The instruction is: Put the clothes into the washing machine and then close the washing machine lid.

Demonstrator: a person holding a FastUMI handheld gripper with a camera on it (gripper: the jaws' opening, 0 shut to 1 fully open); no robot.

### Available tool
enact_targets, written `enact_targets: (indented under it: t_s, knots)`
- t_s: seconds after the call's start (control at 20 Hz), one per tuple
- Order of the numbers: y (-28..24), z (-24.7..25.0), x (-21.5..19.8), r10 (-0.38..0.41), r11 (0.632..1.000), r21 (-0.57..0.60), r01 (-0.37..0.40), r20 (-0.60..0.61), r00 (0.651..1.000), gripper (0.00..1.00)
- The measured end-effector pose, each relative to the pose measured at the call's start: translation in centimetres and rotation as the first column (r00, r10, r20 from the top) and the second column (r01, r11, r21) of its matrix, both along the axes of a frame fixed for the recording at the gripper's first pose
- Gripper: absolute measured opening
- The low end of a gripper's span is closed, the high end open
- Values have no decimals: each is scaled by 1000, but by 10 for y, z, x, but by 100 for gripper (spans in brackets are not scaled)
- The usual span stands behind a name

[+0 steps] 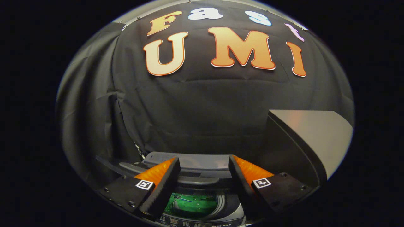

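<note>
Two gripper (204,176) fingers stand spread and empty above the dark grey top-loading washing machine (202,217), green cloth (192,205) inside.

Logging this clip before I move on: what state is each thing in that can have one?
Tool: open, fingers apart, nothing between them.
Washer: below the fingers, drum opening exposed.
Lid: raised, standing up beside the right finger, not yet closed.
Clothes: green fabric inside the drum.
</note>
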State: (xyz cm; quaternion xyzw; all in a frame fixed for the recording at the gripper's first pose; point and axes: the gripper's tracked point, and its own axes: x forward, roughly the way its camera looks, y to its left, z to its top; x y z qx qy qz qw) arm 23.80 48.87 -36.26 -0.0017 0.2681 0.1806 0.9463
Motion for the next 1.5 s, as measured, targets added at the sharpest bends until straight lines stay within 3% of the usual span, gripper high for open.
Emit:
enact_targets:
  t_s: [0.2, 0.45, 0.75, 0.95, 1.3, 1.5]
  knots:
    - [-6, -71, -22, 0, 1000, 10, 2, -166, 986, 99]
    - [3, -67, -36, 54, 998, -3, -55, -131, 990, 99]
    - [7, 40, -37, 97, 992, 80, -100, 40, 995, 99]
    - [-23, 122, -41, 128, 983, 117, -144, 140, 982, 99]
    - [-134, 259, -54, 85, 975, 165, -151, 354, 931, 98]
    - [-229, 309, -78, 5, 979, 184, -89, 412, 911, 98]
